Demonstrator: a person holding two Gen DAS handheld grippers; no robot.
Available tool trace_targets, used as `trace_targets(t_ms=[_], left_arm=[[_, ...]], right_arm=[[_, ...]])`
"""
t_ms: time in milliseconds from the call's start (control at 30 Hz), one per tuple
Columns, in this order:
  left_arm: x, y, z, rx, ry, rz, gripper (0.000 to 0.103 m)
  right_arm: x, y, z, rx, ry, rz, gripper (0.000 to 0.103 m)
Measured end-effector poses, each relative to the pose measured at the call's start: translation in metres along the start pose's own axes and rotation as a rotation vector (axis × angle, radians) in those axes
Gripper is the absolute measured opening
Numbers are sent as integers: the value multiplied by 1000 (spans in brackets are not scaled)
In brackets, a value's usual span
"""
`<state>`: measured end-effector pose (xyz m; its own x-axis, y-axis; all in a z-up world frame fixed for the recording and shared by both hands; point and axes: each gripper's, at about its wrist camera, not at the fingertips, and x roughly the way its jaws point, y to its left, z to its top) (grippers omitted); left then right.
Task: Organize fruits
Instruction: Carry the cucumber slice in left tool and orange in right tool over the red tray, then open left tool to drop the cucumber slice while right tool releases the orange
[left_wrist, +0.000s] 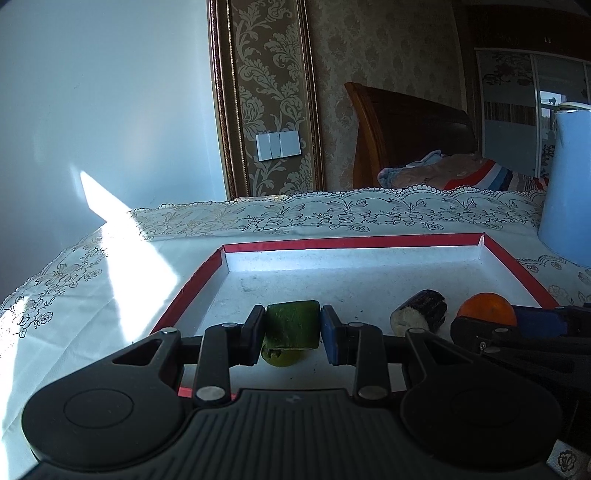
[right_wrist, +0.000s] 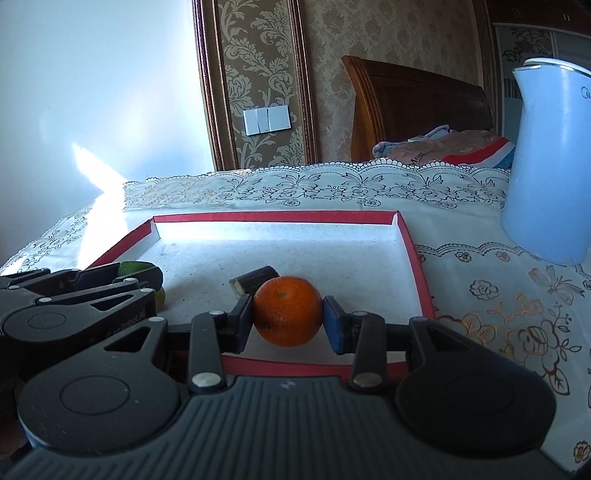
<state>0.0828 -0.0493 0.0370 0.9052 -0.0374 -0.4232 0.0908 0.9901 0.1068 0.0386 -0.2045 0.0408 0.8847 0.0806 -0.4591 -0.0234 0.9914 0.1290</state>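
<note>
Left gripper (left_wrist: 291, 334): pads pinching a green fruit chunk (left_wrist: 291, 326) on both sides. A yellow-green bit shows under the chunk, touching or nearly touching the tray floor; can't tell if it's part of the same piece or a second one. Position: near-left part of the tray (left_wrist: 351, 242), just inside the front rim.

Right gripper (right_wrist: 288, 319): pads clamped on an orange (right_wrist: 288, 310), left and right sides both in contact. Orange sits low over the tray's near edge, right half; can't tell whether it rests on the floor or hangs just above it.

Between the two: a dark-skinned cut piece with a pale end face (left_wrist: 419, 310) lies loose on the tray floor, just behind the orange in the right wrist view. Nobody is holding it.

Outward: red-rimmed white tray sits on a lace cloth (right_wrist: 369, 188) over the worktop. Pale blue kettle (right_wrist: 546, 162) stands on the cloth well right of the tray. Far half of the tray is bare.

Progress, my read: all three visible fruits are already within the tray outline, so the gathering part looks mostly done. Two are not yet released. Left to do: let go of both, then possibly tidy spacing or move pieces deeper in. No other fruit visible on the cloth, but the views don't cover the whole worktop.
</note>
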Motion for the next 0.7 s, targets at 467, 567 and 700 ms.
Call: trace_targets(t_ms=[467, 567, 700], left_arm=[[6, 5, -5, -4, 30, -19, 32], [6, 4, -5, 2, 31, -18, 32], [6, 1, -5, 8, 40, -26, 47]], right_arm=[[5, 1, 0, -1, 4, -4, 38], [7, 2, 1, -3, 4, -10, 39], [10, 3, 0, -9, 10, -13, 39]])
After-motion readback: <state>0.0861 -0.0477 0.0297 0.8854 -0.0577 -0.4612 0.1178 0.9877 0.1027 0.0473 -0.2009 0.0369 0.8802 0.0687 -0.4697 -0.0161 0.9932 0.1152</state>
